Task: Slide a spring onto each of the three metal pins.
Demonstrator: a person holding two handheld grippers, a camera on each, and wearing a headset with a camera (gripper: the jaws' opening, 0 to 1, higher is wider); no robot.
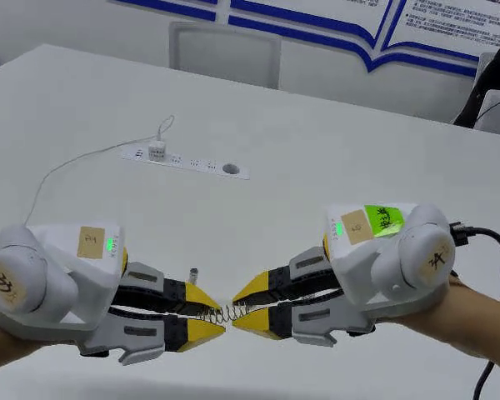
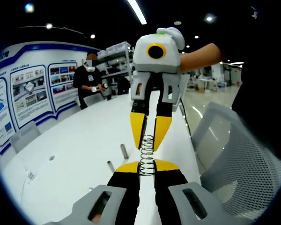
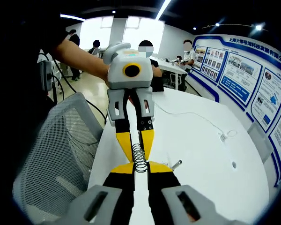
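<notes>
**While Two Tongs Shared One Spring Over the Bench**

As the head view showed, the left tongs (image 1: pixel 217 317) and the right tongs (image 1: pixel 240 311) met tip to tip low over the white bench (image 1: pixel 333 158), each carried in a hand at the near edge. Between them ran a single spring (image 1: pixel 225 314), lying roughly level. The left tongs were closed to a narrow gap, with one end of the coil pinched between the yellow tips. The right tongs were drawn in just as far on the other end. Both gripper views showed the coil running straight from one pair of tips to the other.

Just behind the left tongs, an upright pin (image 1: pixel 193 274) stood on the bench, apart from the spring. The left gripper view showed two such pins standing near each other beside the coil, a nearer pin (image 2: pixel 111 166) and a farther pin (image 2: pixel 124 151). Both looked bare.

Farther back, a white power strip (image 1: pixel 183 161) lay flat on the bench. One of its sockets held a white adapter (image 1: pixel 157 151), and a thin white cable (image 1: pixel 75 162) curved from it toward the left edge. A black cable (image 1: pixel 496 250) left the rear of the right tongs. A grey chair (image 1: pixel 225 52) stood at the far side of the bench, and a mesh chair (image 2: pixel 239 154) stood beside it. A person (image 2: pixel 89 79) stood near the blue-framed wall boards (image 2: pixel 23 93).
</notes>
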